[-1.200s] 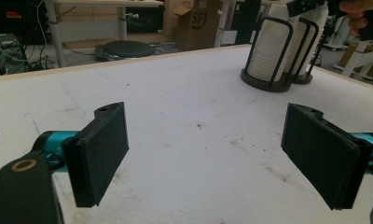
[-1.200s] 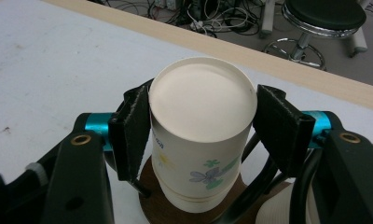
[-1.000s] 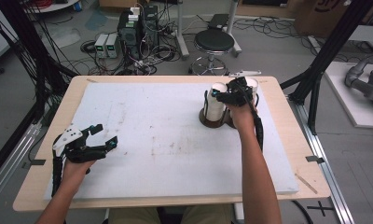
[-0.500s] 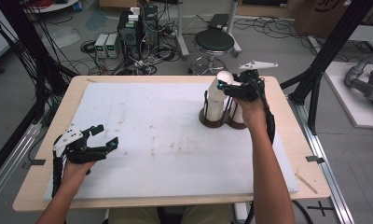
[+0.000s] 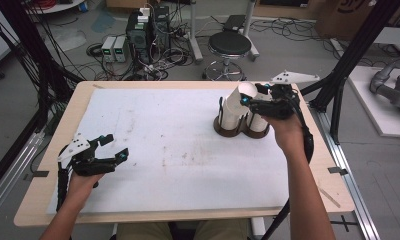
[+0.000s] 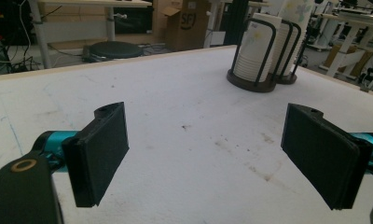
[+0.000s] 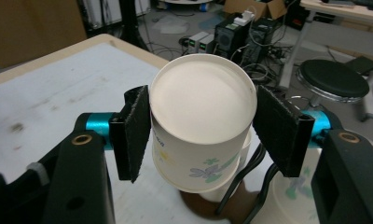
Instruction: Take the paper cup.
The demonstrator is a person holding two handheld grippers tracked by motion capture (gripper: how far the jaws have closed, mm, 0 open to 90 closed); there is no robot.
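White paper cup (image 5: 236,102) sits tilted above the dark wire cup holder (image 5: 228,127) in the high view, pinched by the right gripper (image 5: 248,101); the left gripper (image 5: 114,147) rests well away from the holder, spread. Left gripper view: both pads (image 6: 100,149) stand wide apart, the holder (image 6: 255,79) far ahead. Right gripper view: pads clamp the upturned cup (image 7: 201,119), seemingly just clear of the stack.

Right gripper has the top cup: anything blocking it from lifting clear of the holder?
Nothing visible above it. The right gripper is shut on the top paper cup, tilted up out of the stack; the holder's black wire posts stand beside the stack, not over it.
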